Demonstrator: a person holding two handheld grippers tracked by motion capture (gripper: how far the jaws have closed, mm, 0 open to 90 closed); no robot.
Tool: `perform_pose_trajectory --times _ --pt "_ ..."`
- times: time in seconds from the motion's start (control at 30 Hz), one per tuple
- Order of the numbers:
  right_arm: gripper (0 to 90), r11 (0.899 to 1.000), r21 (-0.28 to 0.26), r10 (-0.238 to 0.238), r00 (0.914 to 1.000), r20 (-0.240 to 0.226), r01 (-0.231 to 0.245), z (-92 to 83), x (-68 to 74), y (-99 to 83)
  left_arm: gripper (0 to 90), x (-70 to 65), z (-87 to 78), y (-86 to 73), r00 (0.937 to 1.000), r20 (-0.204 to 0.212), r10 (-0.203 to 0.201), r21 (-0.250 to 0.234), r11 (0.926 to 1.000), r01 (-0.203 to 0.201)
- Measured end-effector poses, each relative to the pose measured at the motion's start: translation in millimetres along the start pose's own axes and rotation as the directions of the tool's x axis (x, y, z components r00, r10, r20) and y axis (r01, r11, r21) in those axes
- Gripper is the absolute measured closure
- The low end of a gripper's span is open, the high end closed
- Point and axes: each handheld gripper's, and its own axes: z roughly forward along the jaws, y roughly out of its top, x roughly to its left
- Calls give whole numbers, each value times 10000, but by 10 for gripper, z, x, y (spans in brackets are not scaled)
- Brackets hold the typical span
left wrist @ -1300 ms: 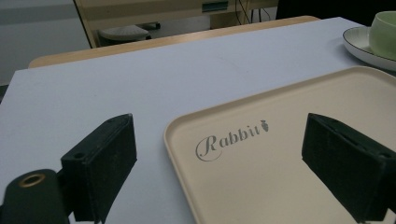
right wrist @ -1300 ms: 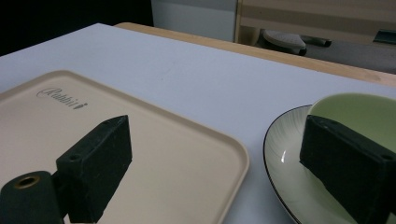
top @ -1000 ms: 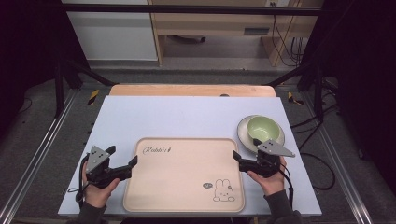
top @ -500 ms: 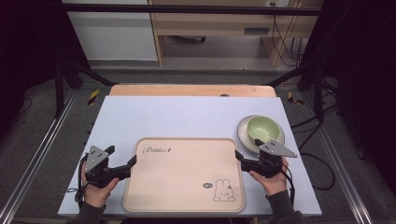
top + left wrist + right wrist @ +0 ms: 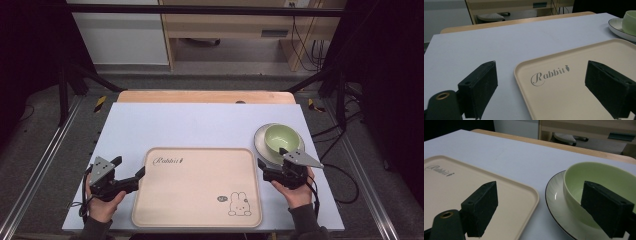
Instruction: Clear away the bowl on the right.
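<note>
We hold both grippers, left (image 5: 140,174) and right (image 5: 261,165), with jaws apart beside the beige rectangular plastic tray (image 5: 197,186).

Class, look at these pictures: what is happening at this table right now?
A person holds a gripper in each hand at the two sides of a beige tray printed with a rabbit. The left gripper sits at the tray's left edge, jaws open, one over the tray and one over the table. The right gripper is open by the tray's right edge, beside a green bowl standing on a plate. Nothing is gripped yet.
</note>
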Motion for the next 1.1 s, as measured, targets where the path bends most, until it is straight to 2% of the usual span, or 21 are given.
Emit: perform_pose_trajectory --times 0.3,0.77,1.1 --pt "155 10000 43 23 9991 417 -25 -26 -56 18 107 14 6 -11 10000 -7 -24 33 10000 24" --pt "160 9990 63 436 9973 585 -440 -80 -175 62 108 29 19 -22 10000 -14 -57 87 9999 57" --pt "161 9985 114 522 9955 787 -533 -97 -258 101 108 38 28 -29 10000 -9 -51 99 9999 51"
